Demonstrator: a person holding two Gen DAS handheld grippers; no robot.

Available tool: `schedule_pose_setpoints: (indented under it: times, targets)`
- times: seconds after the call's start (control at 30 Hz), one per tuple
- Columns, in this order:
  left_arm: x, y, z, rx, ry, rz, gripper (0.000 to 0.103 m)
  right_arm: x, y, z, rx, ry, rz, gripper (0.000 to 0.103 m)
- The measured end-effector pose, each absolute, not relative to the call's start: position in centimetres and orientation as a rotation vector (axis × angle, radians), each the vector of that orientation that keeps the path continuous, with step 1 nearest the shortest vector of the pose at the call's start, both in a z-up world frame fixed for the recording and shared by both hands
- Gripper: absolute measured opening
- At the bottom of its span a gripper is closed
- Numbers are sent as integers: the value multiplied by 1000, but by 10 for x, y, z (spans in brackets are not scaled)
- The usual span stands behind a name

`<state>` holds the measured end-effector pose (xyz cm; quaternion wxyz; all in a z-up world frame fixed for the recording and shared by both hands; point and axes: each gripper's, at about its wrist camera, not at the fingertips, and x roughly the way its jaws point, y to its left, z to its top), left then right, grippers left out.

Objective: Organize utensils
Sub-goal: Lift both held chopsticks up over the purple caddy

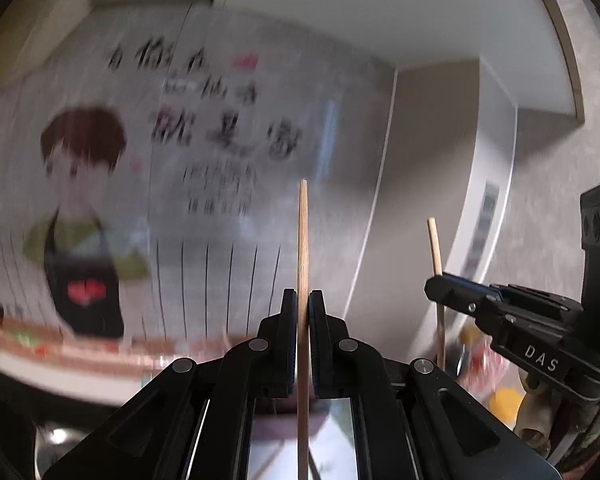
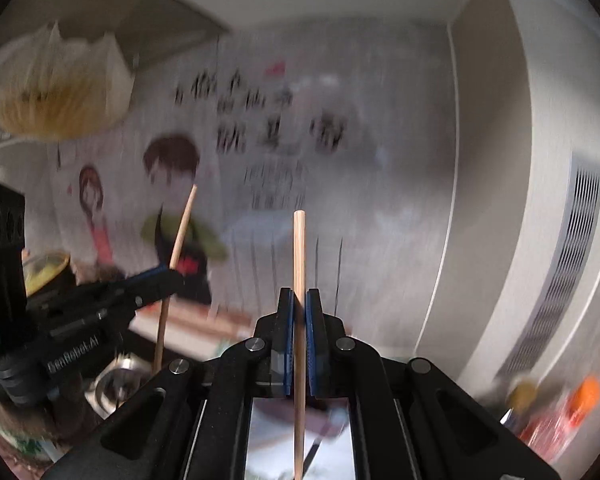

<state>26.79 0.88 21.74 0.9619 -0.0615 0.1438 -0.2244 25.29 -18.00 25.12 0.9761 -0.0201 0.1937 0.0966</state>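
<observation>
Left gripper [image 1: 303,300]: matt black plastic links with dull metal pivot pins; its jaws carry ribbed dark pads. The chopstick [image 1: 303,240] clamped there is pale, smooth, unvarnished wood. Right gripper [image 2: 299,300]: same matt black plastic, with textured blue pads; its chopstick [image 2: 299,264] is likewise plain light wood. Wall poster [image 1: 188,152]: glossy printed sheet, blurred. Basin [image 2: 120,376]: shiny metal. Appliance casing [image 2: 540,208]: smooth, satin white, with a slotted grille.
</observation>
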Motion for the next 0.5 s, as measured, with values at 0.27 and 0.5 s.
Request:
schedule_pose_setpoints:
  times: [0.27,0.5]
  targets:
    - [313,-15,230,-98,234,-437,6,293,-195,275,-1,317,189,6]
    - [360,-29,199,-114,294,-436,6,336,-200,239,-15,389,201,5]
